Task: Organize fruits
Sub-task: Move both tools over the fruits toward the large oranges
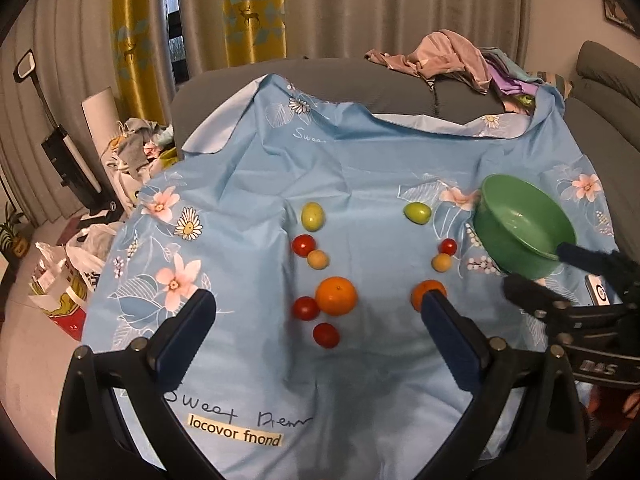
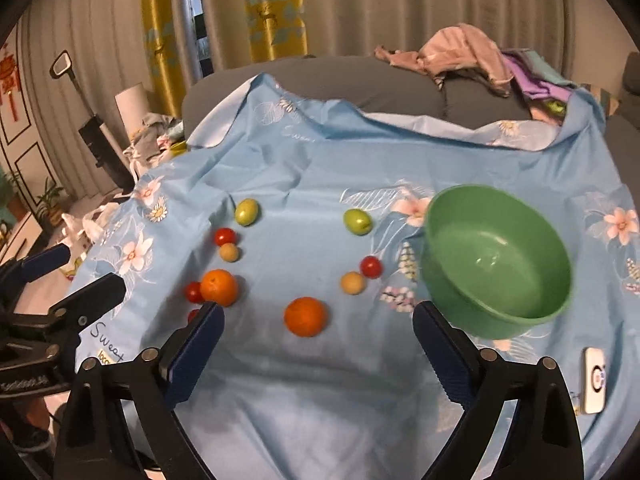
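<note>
Fruits lie in two groups on a blue floral cloth (image 1: 360,168). The left group has a green fruit (image 1: 312,217), an orange (image 1: 336,295), a tan ball (image 1: 318,259) and three red tomatoes (image 1: 304,245). The right group has a green fruit (image 2: 357,221), a tomato (image 2: 371,267), a tan ball (image 2: 352,282) and an orange (image 2: 305,316). An empty green bowl (image 2: 496,264) stands at the right. My left gripper (image 1: 318,316) is open above the left group. My right gripper (image 2: 318,326) is open above the right orange.
A white phone-like device (image 2: 594,380) lies on the cloth near the bowl. A pile of clothes (image 1: 452,60) sits on the grey sofa behind. Bags and clutter (image 1: 80,264) lie on the floor to the left.
</note>
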{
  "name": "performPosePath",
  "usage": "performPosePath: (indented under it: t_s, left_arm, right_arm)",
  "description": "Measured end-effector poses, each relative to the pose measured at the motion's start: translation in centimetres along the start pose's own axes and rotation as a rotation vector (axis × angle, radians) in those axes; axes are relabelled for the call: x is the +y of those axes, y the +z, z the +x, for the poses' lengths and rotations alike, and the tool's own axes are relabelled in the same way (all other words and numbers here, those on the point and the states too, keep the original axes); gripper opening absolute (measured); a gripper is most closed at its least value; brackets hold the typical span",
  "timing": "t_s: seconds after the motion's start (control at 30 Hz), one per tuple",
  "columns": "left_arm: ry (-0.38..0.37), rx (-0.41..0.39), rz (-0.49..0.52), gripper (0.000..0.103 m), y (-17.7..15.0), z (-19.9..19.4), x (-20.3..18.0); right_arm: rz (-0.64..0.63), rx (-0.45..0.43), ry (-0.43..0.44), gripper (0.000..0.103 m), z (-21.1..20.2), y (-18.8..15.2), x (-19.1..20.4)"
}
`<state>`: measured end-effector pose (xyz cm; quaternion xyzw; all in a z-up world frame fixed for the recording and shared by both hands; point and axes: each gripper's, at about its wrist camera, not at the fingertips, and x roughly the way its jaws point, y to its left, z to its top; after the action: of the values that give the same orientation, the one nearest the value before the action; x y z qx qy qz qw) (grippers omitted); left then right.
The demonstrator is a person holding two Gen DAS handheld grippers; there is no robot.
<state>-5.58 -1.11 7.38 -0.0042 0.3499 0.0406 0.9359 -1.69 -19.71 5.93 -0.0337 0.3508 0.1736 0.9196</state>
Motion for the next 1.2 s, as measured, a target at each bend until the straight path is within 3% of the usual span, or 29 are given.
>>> performPosePath:
  t_s: [0.2,1.2]
  left_arm:
    - [0.019,-0.001,0.004,0.103,0.0,0.0,0.0]
    - [0.009,0.025,0.008,0.103,-0.2,0.6,-0.2]
  right_arm:
    - [-0.064,-0.029,-0.004,0.096,-1.7,0.2,0.8]
    - [-0.058,-0.006,0.004,0.096,-1.3,-0.3,0.9]
